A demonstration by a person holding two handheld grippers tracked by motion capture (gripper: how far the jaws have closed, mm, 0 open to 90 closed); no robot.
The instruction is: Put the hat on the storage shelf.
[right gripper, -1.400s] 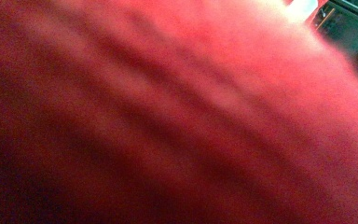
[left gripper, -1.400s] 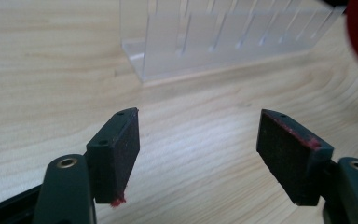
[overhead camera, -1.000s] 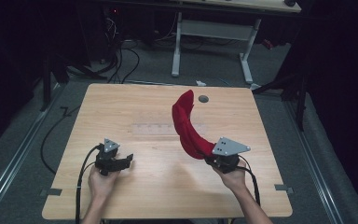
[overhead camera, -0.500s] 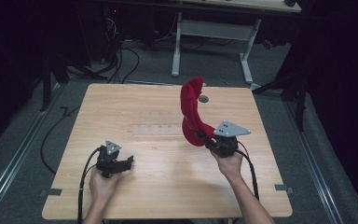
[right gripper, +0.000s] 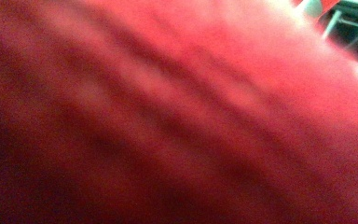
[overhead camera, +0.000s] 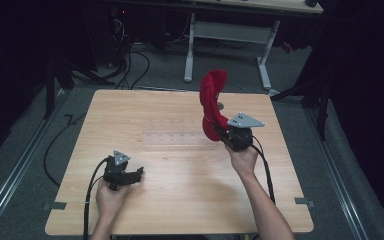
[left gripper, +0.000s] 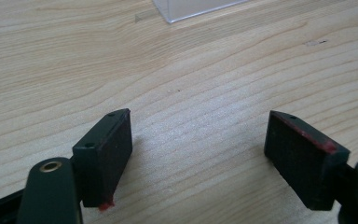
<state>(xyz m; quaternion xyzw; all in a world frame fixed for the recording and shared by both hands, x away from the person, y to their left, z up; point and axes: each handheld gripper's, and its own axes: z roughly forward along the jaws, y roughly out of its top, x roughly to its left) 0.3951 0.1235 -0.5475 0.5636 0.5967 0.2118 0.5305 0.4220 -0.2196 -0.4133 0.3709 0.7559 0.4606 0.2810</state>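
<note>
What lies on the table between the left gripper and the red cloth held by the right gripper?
In the high view, bare wood lies between the left gripper and the red cloth, plus a faint clear rectangular piece lying flat on the table.

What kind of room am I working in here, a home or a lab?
Most likely a lab or workshop: a bare wooden table on grey floor, loose cables trailing behind it, and a metal-framed workbench at the back. The surroundings are dark.

Red cloth point(right gripper: 168, 116) blurred; right gripper point(overhead camera: 219, 131) jaws hidden.
</note>
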